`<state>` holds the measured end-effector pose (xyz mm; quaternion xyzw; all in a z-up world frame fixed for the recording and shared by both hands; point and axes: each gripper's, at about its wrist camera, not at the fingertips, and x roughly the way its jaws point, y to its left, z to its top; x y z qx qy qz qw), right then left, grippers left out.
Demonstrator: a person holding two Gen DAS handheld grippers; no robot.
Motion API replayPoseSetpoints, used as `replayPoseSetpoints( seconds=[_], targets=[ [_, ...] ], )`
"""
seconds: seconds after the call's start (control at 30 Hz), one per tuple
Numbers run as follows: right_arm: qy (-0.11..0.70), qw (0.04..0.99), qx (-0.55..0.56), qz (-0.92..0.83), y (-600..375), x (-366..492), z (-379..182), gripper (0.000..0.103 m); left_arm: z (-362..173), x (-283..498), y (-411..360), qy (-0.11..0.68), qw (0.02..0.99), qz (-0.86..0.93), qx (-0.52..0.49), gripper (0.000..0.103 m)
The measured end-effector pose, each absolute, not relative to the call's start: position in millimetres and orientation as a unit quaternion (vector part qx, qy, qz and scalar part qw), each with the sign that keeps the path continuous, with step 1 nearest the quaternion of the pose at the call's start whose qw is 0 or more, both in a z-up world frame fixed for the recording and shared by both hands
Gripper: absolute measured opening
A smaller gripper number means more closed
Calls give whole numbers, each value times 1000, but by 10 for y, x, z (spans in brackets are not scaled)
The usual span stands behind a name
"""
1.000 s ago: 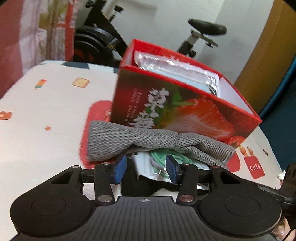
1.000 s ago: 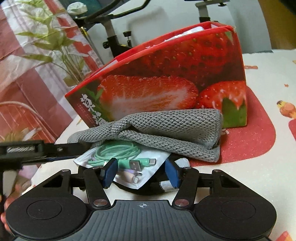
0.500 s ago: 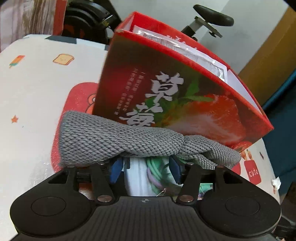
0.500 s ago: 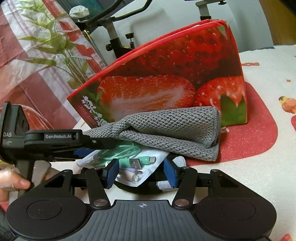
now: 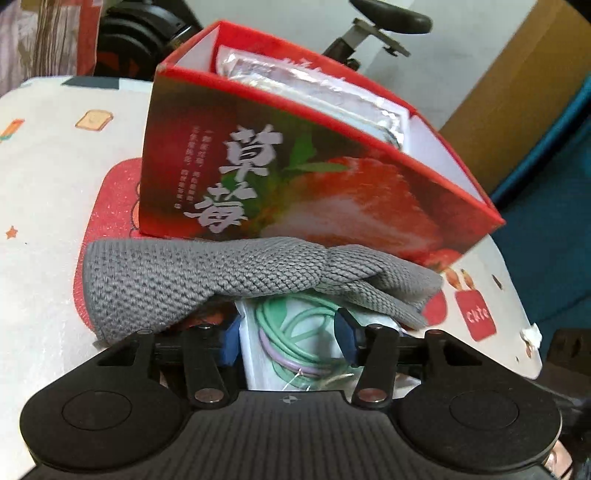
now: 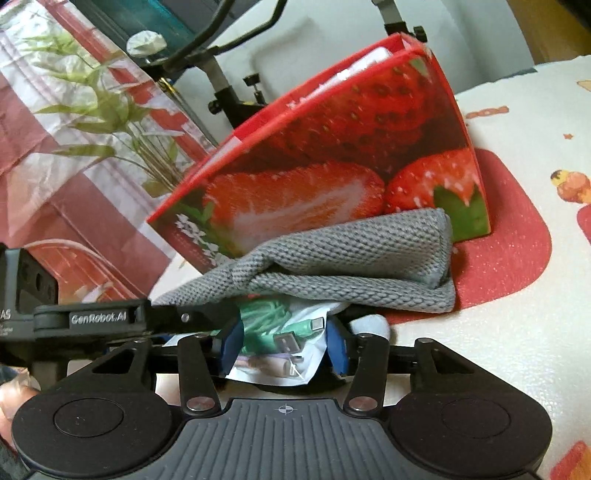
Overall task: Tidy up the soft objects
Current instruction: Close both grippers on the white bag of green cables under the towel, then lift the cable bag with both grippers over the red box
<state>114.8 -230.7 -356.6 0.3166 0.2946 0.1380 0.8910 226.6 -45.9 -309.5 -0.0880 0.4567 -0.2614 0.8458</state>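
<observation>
A grey knitted cloth (image 5: 221, 273) (image 6: 351, 258) lies draped over a clear bag of green and purple cables (image 5: 295, 332) (image 6: 306, 354), right against the red strawberry box (image 5: 295, 177) (image 6: 332, 158). My left gripper (image 5: 288, 338) reaches under the cloth's near edge. Its jaws are closing with the bag between them, and the right pad rests over the bag, not on its edge. One of its fingers (image 6: 177, 317) shows in the right wrist view, entering from the left. My right gripper (image 6: 282, 345) is closing too, its blue pads pressing the bag's near corner from both sides.
Foil packets (image 5: 314, 85) stand inside the box. The table wears a cartoon-print cloth (image 5: 44, 184) with red patches. An exercise bike (image 5: 388, 18) (image 6: 221, 85) stands behind, a plant-print curtain (image 6: 74, 110) to one side, a brown board (image 5: 517, 92) at the other.
My left gripper has pushed forward and down until its fingertips are under the cloth's edge, and it has come into the right wrist view. The right gripper's pads have drawn in onto the bag.
</observation>
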Motion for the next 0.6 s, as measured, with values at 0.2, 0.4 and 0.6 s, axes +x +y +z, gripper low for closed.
replayPoseSetpoints(
  seconds=[0.2,0.4,0.6],
  targets=[
    [305,892,300,148,-2268,1029,-3440,44,-2935,2002,-388,441,851,-273,-78,51],
    [317,897,265,154,-2172,868,-3308,43,-2910,1745,-270,443,848,-271,-103,51],
    [330,897,249,156,-2096,697,-3218,43,-2950,1509,-110,448,840,-267,-150,51]
  ],
)
